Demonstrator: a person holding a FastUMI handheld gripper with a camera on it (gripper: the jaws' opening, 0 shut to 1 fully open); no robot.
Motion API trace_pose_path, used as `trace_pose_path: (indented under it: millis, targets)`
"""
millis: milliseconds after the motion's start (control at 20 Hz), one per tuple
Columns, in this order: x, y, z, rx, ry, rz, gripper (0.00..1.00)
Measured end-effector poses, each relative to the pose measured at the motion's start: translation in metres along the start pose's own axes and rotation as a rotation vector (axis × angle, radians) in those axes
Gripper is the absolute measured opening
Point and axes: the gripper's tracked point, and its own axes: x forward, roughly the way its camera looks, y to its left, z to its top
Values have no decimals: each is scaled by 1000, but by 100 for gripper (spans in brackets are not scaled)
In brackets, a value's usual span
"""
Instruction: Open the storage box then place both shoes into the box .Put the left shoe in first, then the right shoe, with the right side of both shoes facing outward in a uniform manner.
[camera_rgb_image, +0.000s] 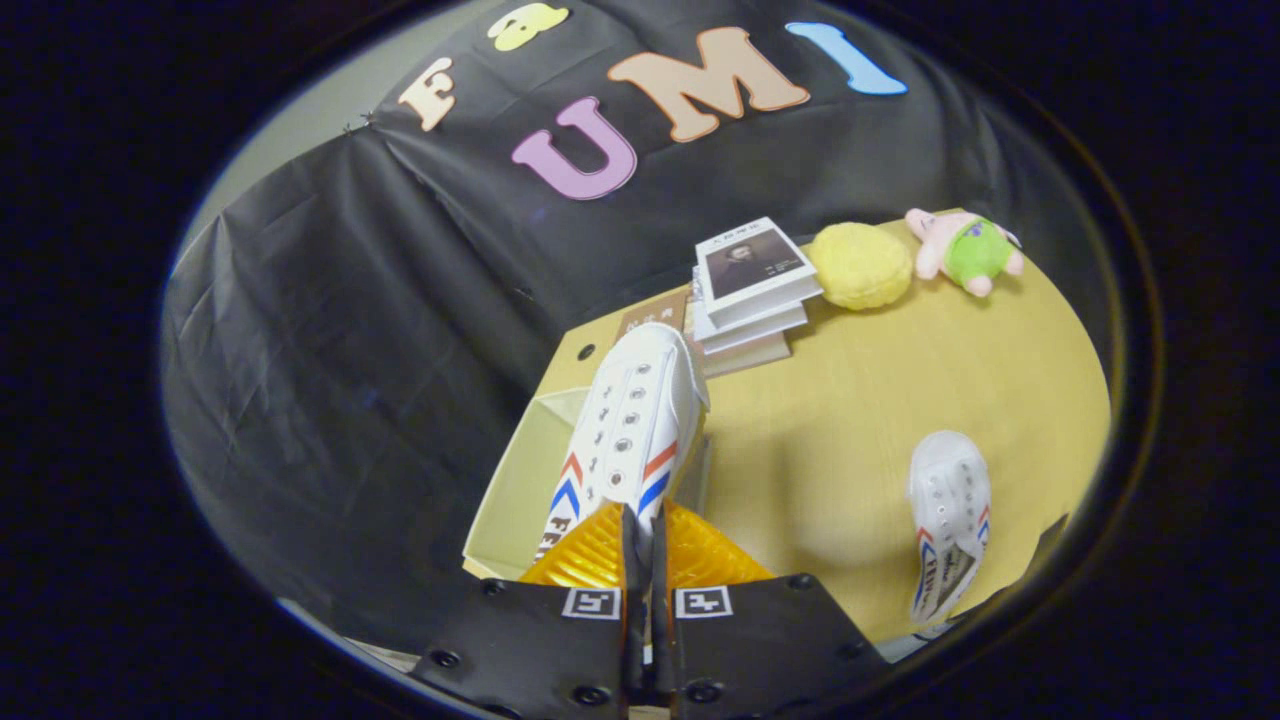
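Tongs (645, 545) clamp one shoe (632, 430) over box (520, 480); second shoe (948, 515) on table (860, 400).

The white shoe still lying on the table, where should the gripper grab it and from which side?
Probably the collar rim at the heel, coming from above. The second shoe lies flat on the table, opening up, so its thin rim suits the fingers. The gripper is shut on the first shoe.
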Motion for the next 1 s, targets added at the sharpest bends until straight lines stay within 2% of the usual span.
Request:
trace_pose_path:
  millis: [200,550,1000]
  targets:
    - [16,39,-3,1,18,47,6]
    - [59,73,-28,9,73,61,6]
    - [112,92,-58,25,136,19,6]
